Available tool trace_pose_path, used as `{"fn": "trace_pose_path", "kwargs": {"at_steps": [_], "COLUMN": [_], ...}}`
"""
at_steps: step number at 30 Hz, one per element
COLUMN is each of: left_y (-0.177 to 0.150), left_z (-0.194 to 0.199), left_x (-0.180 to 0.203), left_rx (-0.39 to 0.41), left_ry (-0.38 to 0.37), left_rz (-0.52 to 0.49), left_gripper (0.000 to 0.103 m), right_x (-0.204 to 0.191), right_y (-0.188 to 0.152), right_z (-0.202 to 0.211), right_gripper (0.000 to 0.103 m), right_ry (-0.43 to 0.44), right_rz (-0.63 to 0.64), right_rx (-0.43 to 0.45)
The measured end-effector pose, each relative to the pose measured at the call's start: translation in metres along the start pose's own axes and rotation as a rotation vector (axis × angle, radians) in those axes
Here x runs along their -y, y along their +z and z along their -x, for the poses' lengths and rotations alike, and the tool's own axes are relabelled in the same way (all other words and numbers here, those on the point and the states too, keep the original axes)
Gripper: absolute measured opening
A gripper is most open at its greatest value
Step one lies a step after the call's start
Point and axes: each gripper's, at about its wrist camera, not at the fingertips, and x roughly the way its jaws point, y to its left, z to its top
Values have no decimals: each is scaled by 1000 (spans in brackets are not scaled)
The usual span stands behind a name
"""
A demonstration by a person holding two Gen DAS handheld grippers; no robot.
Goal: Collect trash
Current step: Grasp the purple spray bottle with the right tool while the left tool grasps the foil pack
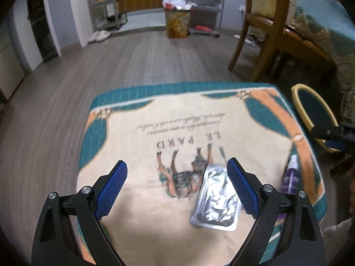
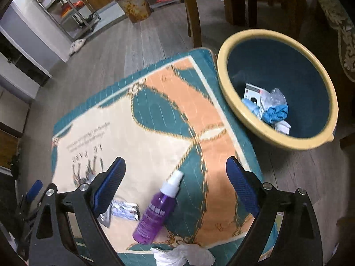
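printed cushion (image 1: 142, 199) on grey wood floor (image 1: 66, 84); left gripper (image 1: 177, 168) and right gripper (image 2: 175, 166) wide open, empty.

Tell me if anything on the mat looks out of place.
Yes. A purple spray bottle lies on its side, a silver foil packet sits loose, and a crumpled tissue rests at the mat's near edge, all outside the bin.

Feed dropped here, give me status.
Left gripper open over foil packet. Right gripper open above purple spray bottle. Bin beside cushion, already holding trash. Nothing blocking.
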Motion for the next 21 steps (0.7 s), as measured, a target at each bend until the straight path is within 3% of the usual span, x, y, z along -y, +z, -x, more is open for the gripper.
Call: {"fn": "trace_pose_path", "kwargs": {"at_steps": [3,8,9,14,21], "left_y": [-6,-6,-6,-7,-9], "left_z": [-9,-11,-11,-14,-26], "left_x": [2,0,-1,0,11], "left_rx": [-34,-35,-36,-45,-82], "left_ry": [32,39,38,29,-12], "left_rz": [-27,-36,-33,-38,-59], "left_gripper": [91,91,91,91,91], "right_x": [-2,-6,-9,-23,-17], "right_y": [-13,-47,-52,-57,-38], "right_z": [-7,-38,-43,-53,-48], "right_gripper": [84,57,56,36,35], "right_ry": [-19,-4,1,-3,24], "right_rz": [5,-9,-1,67,39], "right_rx": [-10,-123,-139,-128,-91]}}
